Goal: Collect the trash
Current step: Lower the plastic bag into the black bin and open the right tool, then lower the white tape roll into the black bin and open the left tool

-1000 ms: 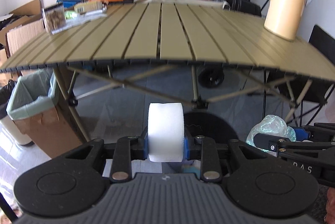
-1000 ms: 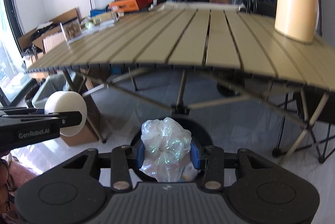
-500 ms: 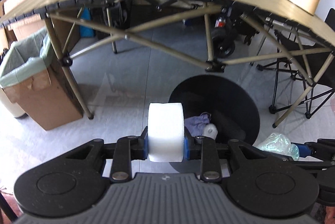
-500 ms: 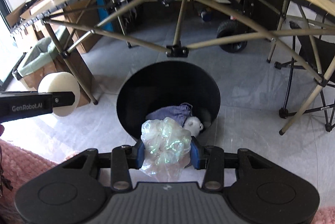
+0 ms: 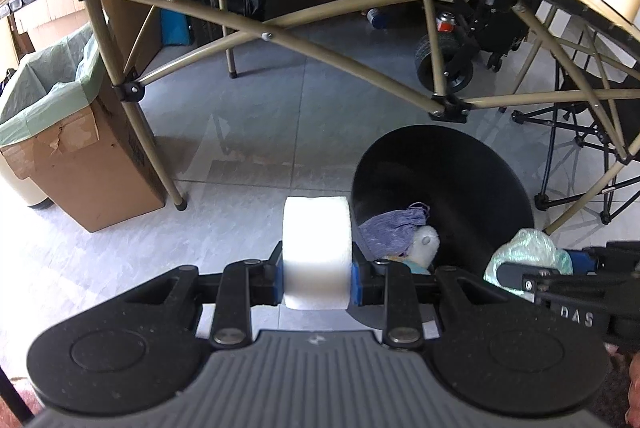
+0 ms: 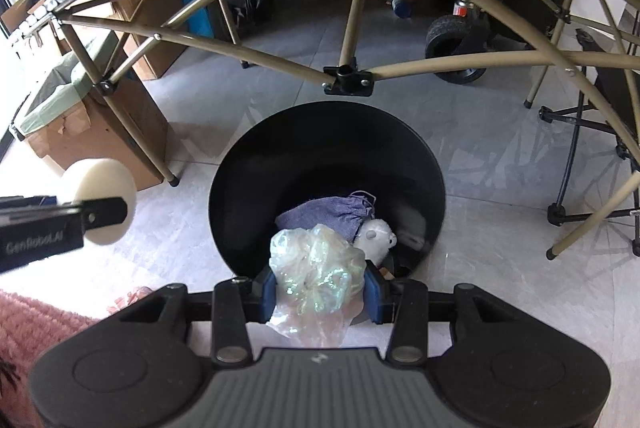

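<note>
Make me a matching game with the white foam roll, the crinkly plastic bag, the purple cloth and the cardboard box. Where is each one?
Things:
1. white foam roll
2. crinkly plastic bag
3. purple cloth
4. cardboard box

Places:
A. lying inside the black bin
B. on the floor beside a table leg, lined with a green bag
C. pinched in the left gripper
D. pinched in the right gripper

Pairs: 1-C, 2-D, 3-A, 4-B

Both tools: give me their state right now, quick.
Left tool: closed on a white foam roll.
Right tool: closed on a crumpled plastic bag, over the black bin.
</note>
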